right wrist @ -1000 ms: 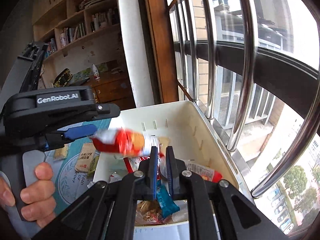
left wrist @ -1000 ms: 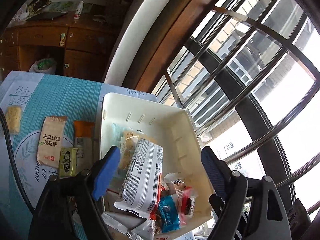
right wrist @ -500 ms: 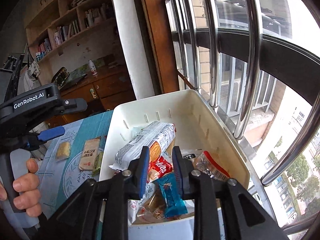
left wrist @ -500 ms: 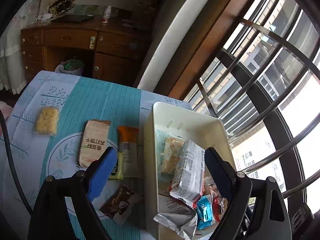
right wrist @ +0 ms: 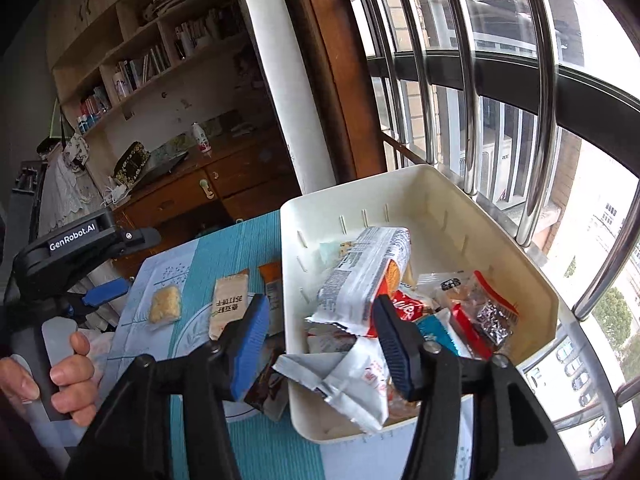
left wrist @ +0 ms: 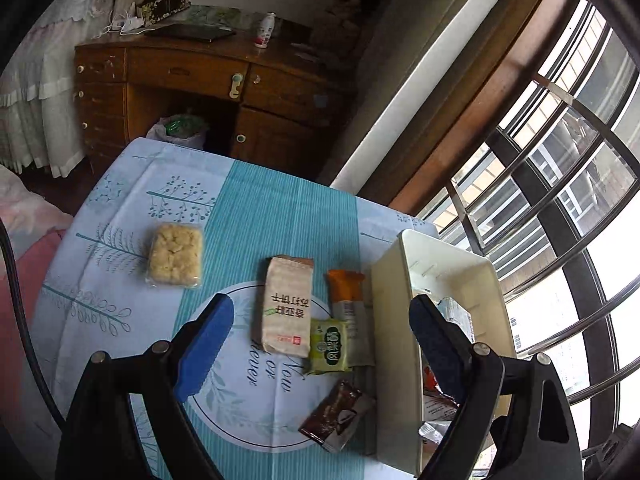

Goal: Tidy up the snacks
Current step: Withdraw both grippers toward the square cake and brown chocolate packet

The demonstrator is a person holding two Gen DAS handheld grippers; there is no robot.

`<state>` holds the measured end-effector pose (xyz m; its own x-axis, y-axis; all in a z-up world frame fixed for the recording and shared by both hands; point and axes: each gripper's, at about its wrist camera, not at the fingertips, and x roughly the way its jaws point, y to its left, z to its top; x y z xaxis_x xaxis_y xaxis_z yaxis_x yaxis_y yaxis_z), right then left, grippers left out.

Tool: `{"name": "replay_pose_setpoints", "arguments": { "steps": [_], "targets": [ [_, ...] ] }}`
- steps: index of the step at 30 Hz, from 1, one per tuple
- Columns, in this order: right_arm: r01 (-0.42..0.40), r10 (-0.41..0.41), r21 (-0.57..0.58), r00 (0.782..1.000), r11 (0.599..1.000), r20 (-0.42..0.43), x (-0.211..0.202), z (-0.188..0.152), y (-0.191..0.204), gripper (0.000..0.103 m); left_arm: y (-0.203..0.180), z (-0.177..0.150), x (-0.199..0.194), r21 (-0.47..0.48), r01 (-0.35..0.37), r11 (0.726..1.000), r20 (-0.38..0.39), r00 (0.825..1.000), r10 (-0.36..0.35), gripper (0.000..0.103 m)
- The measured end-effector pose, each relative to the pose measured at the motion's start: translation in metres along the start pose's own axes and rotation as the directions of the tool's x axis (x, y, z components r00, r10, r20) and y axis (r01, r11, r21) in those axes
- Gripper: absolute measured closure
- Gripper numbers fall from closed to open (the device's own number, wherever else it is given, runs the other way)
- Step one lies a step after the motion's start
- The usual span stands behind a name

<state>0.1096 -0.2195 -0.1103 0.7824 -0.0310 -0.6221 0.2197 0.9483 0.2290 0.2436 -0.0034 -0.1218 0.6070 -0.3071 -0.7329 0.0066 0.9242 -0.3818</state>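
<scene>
My left gripper is open and hovers over loose snacks on the tablecloth: a beige cracker pack, an orange bar, a green packet and a brown chocolate pack. A clear pack of yellow crisps lies farther left. The white bin stands to their right. My right gripper is above the bin's near left corner. Its jaws are opening and grip nothing. A silver-white snack pack lies on several other packets in the bin.
A window with metal bars runs close behind the bin. A wooden desk stands beyond the table's far edge. A hand holds the left gripper's handle at the left of the right wrist view.
The right gripper let go of the silver-white pack, which now lies in the bin, and its jaws spread apart. The left gripper swung left from over the bin to over the table snacks.
</scene>
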Motion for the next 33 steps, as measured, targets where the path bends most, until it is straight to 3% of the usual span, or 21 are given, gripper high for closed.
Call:
{"name": "replay_pose_setpoints", "arguments": {
  "steps": [12, 20, 26, 33],
  "targets": [
    [0.041, -0.041, 0.044, 0.999, 0.998, 0.006, 0.009, -0.02, 0.063, 0.029, 0.057, 0.028, 0.015, 0.031, -0.079, 0.996, -0.105, 0.991, 0.082, 0.014],
    [0.076, -0.075, 0.037, 0.997, 0.996, -0.034, 0.031, -0.04, 0.1, 0.028, 0.078, 0.048, 0.039, 0.097, -0.12, 0.988, -0.179, 0.974, 0.136, 0.014],
    [0.162, -0.159, 0.032, 0.984, 0.986, -0.087, 0.053, -0.058, 0.114, 0.028, 0.085, 0.053, 0.071, 0.164, -0.181, 0.97, -0.234, 0.948, 0.217, 0.014],
    [0.29, -0.284, 0.018, 0.947, 0.957, -0.149, 0.081, -0.076, 0.113, 0.028, 0.101, 0.047, 0.11, 0.17, -0.196, 0.966, -0.311, 0.919, 0.241, 0.014]
  ]
}}
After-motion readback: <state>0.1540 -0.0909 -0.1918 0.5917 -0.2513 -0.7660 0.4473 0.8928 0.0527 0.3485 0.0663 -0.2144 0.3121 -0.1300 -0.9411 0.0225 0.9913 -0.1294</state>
